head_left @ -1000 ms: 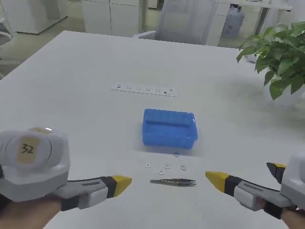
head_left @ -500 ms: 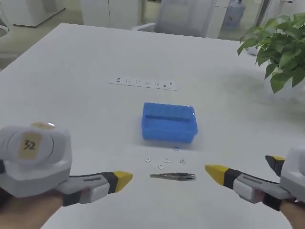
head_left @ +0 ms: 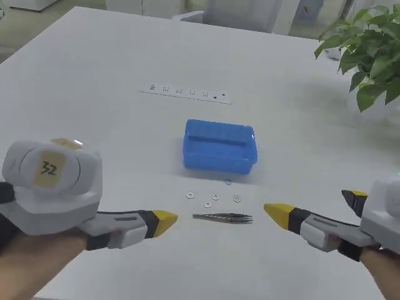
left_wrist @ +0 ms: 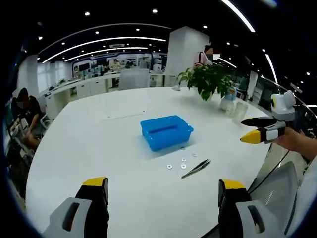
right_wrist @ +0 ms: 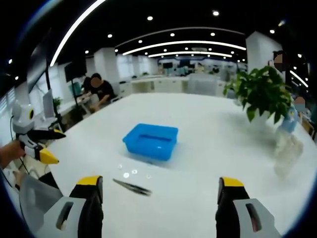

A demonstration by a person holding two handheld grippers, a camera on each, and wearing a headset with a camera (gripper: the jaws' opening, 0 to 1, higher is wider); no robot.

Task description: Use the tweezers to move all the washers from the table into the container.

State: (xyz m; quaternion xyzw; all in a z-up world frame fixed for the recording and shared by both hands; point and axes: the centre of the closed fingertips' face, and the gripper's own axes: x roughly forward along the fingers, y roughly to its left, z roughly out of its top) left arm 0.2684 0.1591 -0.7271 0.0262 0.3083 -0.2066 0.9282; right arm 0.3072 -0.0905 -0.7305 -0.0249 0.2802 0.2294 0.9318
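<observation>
A white table [head_left: 94,75] carries a blue container [head_left: 220,147]. Just before it lie washers [head_left: 215,197], then tweezers [head_left: 223,217], between the left gripper [head_left: 161,221] and right gripper [head_left: 313,204]. Left gripper view: jaws spread, empty, tweezers beside washers. Right gripper view: jaws likewise spread, empty.

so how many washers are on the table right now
5. One washer lies just in front of the blue container. Four more sit in a loose row between it and the tweezers: left washer, two middle washers, right washer. None looks hidden.
</observation>
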